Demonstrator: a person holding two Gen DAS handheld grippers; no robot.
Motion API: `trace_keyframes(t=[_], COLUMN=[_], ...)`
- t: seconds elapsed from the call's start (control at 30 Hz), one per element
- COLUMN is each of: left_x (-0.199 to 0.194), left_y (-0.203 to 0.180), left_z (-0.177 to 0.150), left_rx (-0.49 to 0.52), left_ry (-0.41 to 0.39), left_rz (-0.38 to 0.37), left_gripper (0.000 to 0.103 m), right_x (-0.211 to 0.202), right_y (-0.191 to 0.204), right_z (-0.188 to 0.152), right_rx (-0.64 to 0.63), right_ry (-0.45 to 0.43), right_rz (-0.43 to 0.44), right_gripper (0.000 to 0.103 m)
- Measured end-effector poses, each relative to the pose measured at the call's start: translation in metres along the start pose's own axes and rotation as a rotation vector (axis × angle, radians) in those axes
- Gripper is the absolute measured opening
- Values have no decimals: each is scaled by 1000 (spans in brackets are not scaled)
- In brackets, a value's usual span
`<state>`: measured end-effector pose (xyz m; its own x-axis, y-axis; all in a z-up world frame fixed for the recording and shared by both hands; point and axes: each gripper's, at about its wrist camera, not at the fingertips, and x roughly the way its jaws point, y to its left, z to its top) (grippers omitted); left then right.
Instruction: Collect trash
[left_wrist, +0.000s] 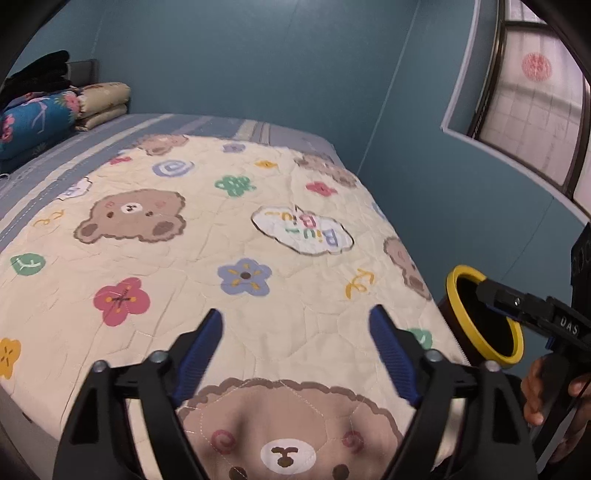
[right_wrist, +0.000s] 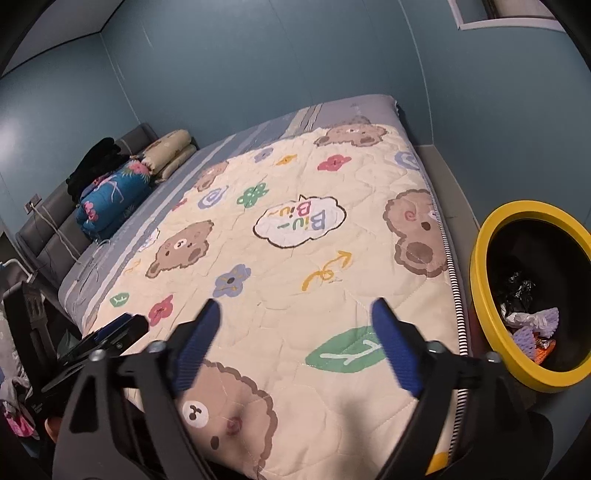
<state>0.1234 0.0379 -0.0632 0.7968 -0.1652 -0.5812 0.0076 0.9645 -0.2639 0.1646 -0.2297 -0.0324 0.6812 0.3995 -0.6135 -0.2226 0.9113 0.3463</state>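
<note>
Bin (right_wrist: 491, 321) right of the bed (right_wrist: 280, 258), trash (right_wrist: 532, 325) inside.

Cream quilt (right_wrist: 280, 266) printed with brown bears and flowers; yellow-rimmed black bin (right_wrist: 480, 266).

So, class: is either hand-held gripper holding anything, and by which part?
Nothing is held. The left hand-held gripper and right hand-held gripper are both open, with only the quilt behind.

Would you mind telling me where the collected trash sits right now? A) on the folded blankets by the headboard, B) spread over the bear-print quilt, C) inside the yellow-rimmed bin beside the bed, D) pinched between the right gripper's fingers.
C: in the right wrist view, crumpled wrappers lie inside the yellow-rimmed bin, while the quilt shows no trash.
</note>
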Motion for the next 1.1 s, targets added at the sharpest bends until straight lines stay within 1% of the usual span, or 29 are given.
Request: trace_keyframes(t=[0.03,0.07,0.13,0.23,0.3,0.4,0.53,0.6,0.73,0.83,0.93,1.1], left_x=[-4,-8,-15,-24,-30,-45,-69,-79,-98,-107,-114,-124], left_y=[1,2,3,3,1,-4,-15,-21,-33,-40,-47,-56], left_z=[0,0,1,3,5,8,11,13,14,15,15,13], left_rx=[-3,-8,-18,-20,-11,11,46,64,91,98,112,138], left_ry=[-18,-39,-71,-98,-114,-164,-243,-266,-320,-343,-365,-385], left_rz=[0,-7,-19,-18,-18,-1,27,25,21,17,14,-2], left_gripper=[89,93,95,95,95,95,95,95,95,95,95,95], right_x=[-2,-5,-11,-18,-22,-32,-54,-63,-87,-100,-107,-110], right_y=[0,0,0,3,5,11,23,26,35,39,41,42], right_z=[0,0,1,2,3,4,5,6,5,3,1,-1], right_rx=[7,13,21,8,3,-13,-44,-49,-63,-66,-82,-87], right_ry=[-14,-31,-66,-96,-109,-139,-226,-256,-343,-392,-418,-426], right_rz=[-1,-1,-12,-10,-30,-47,-97,-112,-157,-183,-198,-193], right_gripper=[89,94,95,95,95,95,95,95,95,95,95,95])
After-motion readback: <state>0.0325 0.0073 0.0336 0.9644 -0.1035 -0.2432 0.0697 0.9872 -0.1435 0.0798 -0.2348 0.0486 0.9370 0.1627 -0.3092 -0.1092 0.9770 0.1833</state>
